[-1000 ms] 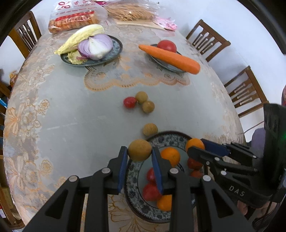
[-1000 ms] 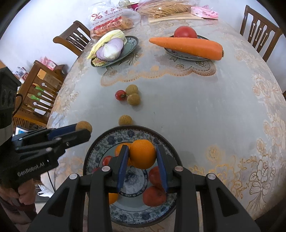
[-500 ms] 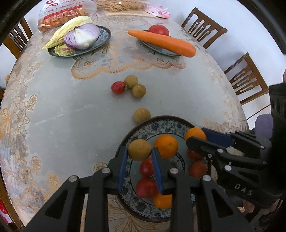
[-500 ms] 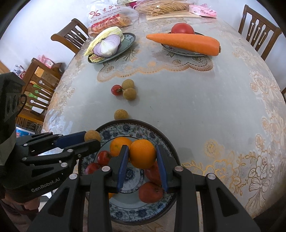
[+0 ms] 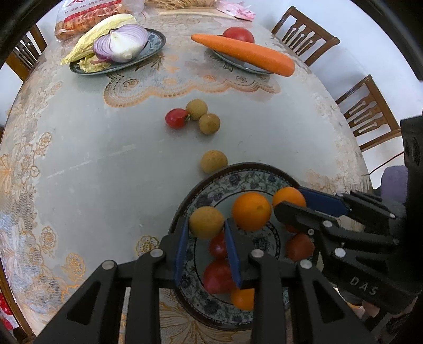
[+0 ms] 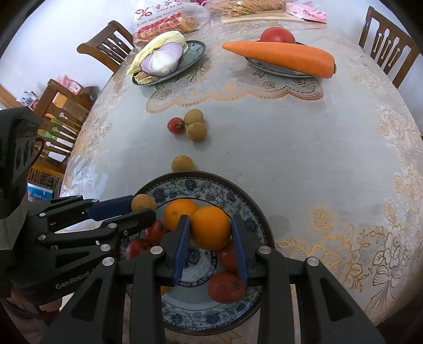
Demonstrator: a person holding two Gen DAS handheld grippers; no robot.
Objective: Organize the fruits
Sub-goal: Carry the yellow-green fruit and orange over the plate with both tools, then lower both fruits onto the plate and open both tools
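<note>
A blue-patterned plate [image 5: 238, 173] at the near table edge holds an orange [image 5: 251, 210] and several red fruits. My left gripper [image 5: 206, 225] is shut on a tan longan [image 5: 206, 221], which hangs over the plate's left part. My right gripper [image 6: 210, 229] is shut on a second orange [image 6: 210, 227] above the plate [image 6: 201, 180] middle. Each gripper shows in the other's view, the left gripper [image 6: 144, 205] beside the right one. On the cloth lie a loose longan [image 5: 213, 161], a cherry tomato [image 5: 176, 118] and two more longans [image 5: 196, 109].
Farther back stand a plate with cabbage and a halved onion [image 5: 116, 50] and a plate with a carrot [image 5: 246, 53] and a tomato. Food bags [image 6: 164, 18] lie at the far edge. Wooden chairs [image 5: 370, 111] ring the table.
My left gripper has carried the longan from outside the plate's left rim to over the plate and sunk a little. The right gripper has kept still with its orange.
</note>
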